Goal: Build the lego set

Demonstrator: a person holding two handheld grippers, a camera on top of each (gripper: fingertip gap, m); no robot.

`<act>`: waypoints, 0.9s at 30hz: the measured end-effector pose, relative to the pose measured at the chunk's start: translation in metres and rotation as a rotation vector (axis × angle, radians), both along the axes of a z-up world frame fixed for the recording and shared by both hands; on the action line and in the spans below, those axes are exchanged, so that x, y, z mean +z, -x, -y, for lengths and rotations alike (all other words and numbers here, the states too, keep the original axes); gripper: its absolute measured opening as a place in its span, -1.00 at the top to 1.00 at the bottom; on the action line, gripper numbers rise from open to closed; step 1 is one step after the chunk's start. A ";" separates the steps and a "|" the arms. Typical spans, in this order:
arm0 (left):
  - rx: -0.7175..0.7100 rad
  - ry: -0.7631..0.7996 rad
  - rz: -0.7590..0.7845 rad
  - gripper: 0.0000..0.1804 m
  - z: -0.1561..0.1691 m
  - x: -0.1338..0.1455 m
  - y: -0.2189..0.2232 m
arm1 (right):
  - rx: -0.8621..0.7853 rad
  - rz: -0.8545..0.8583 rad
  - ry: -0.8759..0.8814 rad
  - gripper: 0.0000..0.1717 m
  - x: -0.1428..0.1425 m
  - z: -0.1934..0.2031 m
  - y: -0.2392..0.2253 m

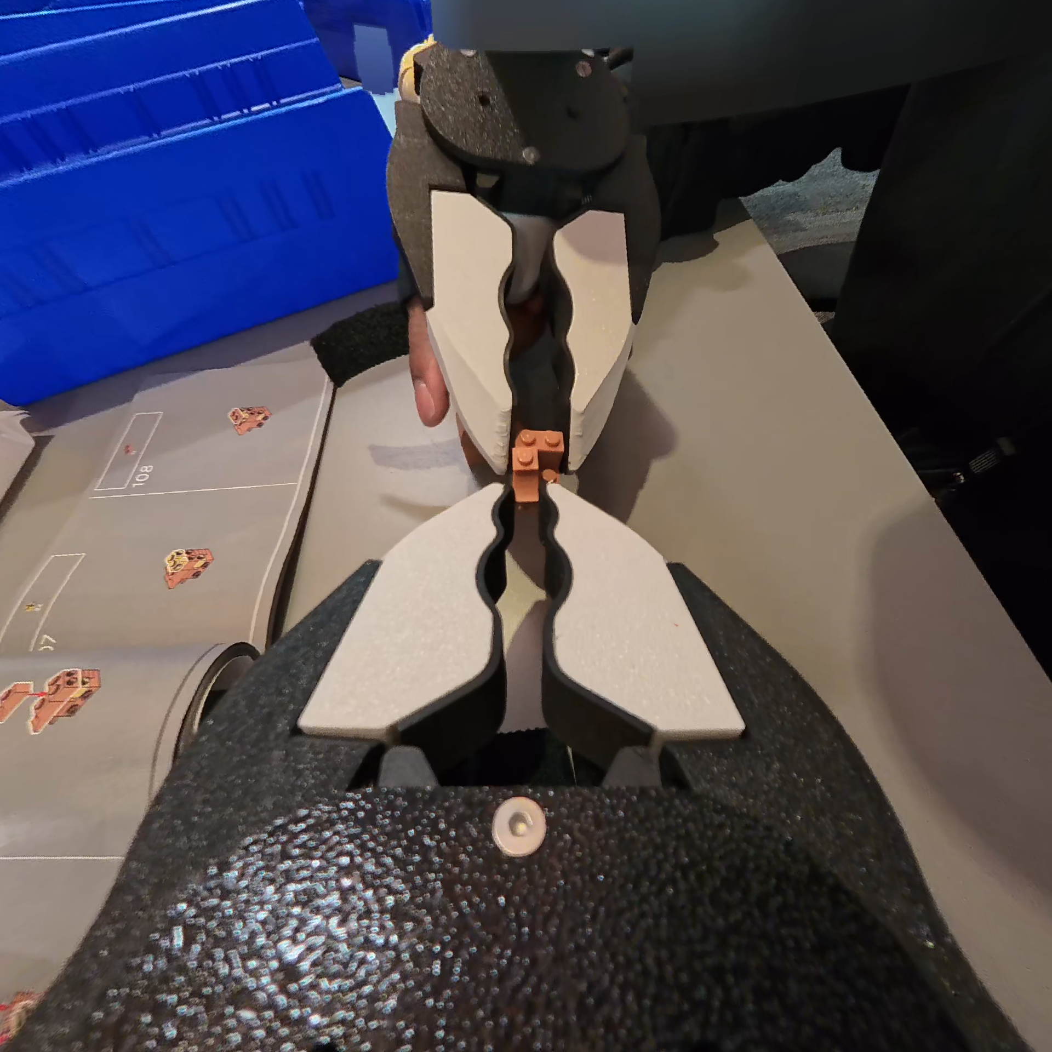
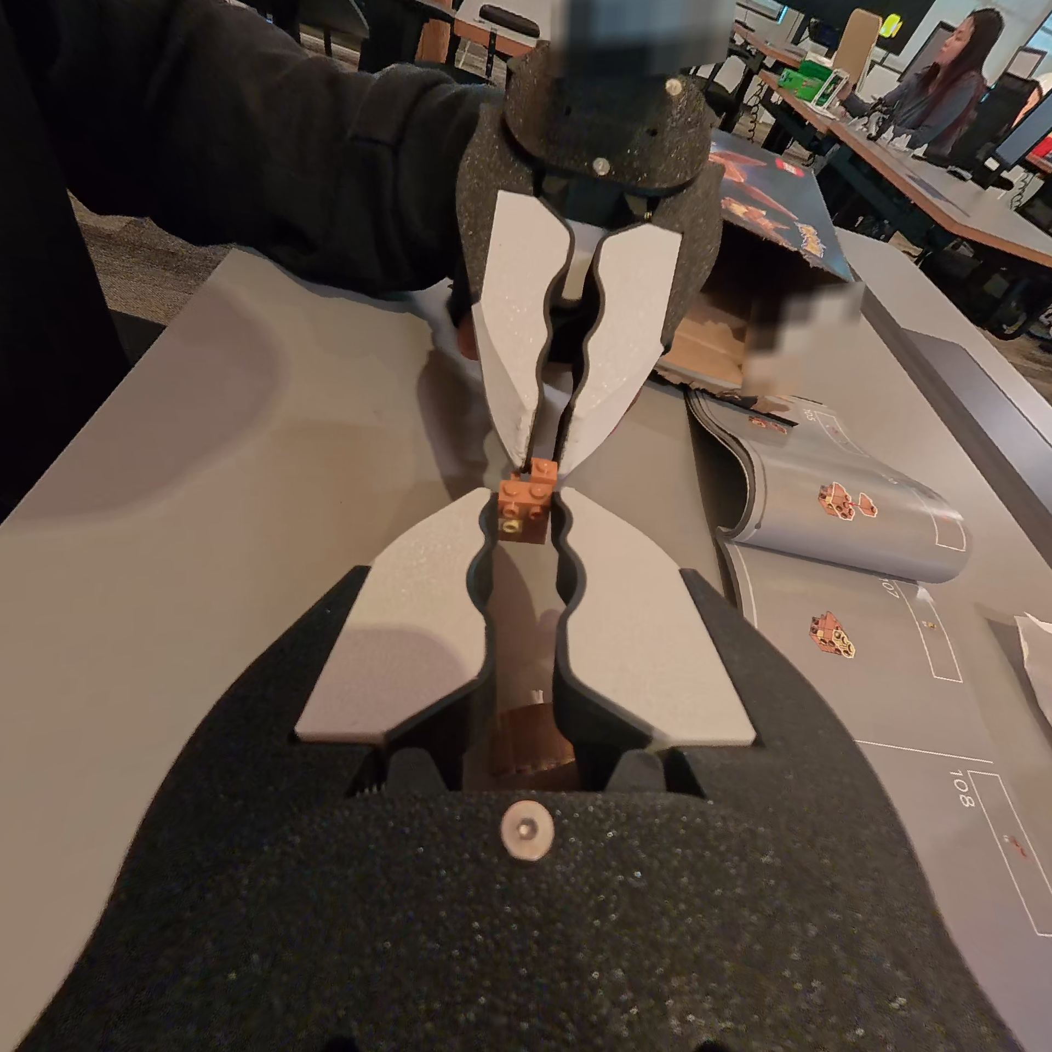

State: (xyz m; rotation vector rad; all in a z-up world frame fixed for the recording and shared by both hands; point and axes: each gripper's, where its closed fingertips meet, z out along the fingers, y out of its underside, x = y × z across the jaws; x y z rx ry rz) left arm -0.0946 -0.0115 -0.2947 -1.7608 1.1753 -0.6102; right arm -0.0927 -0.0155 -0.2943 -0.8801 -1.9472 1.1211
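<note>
My two grippers face each other tip to tip above the grey table (image 1: 740,512). My left gripper (image 1: 526,496) is shut on a small brown brick (image 1: 525,481); it also shows from the front in the right wrist view (image 2: 541,455), with the small brick (image 2: 545,471) between its pads. My right gripper (image 2: 524,509) is shut on a wider brown brick assembly (image 2: 525,512) that has studs on its side and a small yellow piece. In the left wrist view the right gripper (image 1: 538,455) comes in from above with the assembly (image 1: 546,447). The small brick touches the assembly.
Blue bins (image 1: 171,199) stand at the left. An open instruction booklet (image 1: 171,512) lies on the table, also in the right wrist view (image 2: 854,512). An open cardboard box (image 2: 734,324) lies behind it. A dark sleeve (image 2: 256,171) reaches in. A person (image 2: 939,97) sits far back.
</note>
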 end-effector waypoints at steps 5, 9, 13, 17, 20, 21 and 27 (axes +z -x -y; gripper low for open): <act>0.004 -0.035 -0.088 0.92 0.000 -0.004 0.002 | -0.008 0.015 -0.019 0.81 -0.004 0.000 0.001; 0.009 -0.058 -0.145 0.92 0.000 -0.007 0.002 | -0.012 0.015 -0.044 0.80 -0.006 0.001 0.001; 0.008 -0.055 -0.142 0.92 0.000 -0.008 0.002 | -0.011 0.001 -0.038 0.79 -0.004 0.002 0.002; 0.008 -0.039 -0.136 0.92 0.000 -0.010 0.002 | -0.018 0.005 -0.050 0.79 -0.006 0.002 0.003; 0.003 -0.029 -0.136 0.92 0.001 -0.011 0.001 | -0.014 0.007 -0.063 0.79 -0.007 0.002 0.002; 0.001 -0.029 -0.140 0.92 0.001 -0.012 0.001 | -0.012 0.005 -0.072 0.79 -0.008 0.003 0.002; -0.018 -0.022 -0.149 0.92 0.004 -0.014 -0.001 | 0.009 0.000 -0.119 0.80 -0.010 0.006 0.000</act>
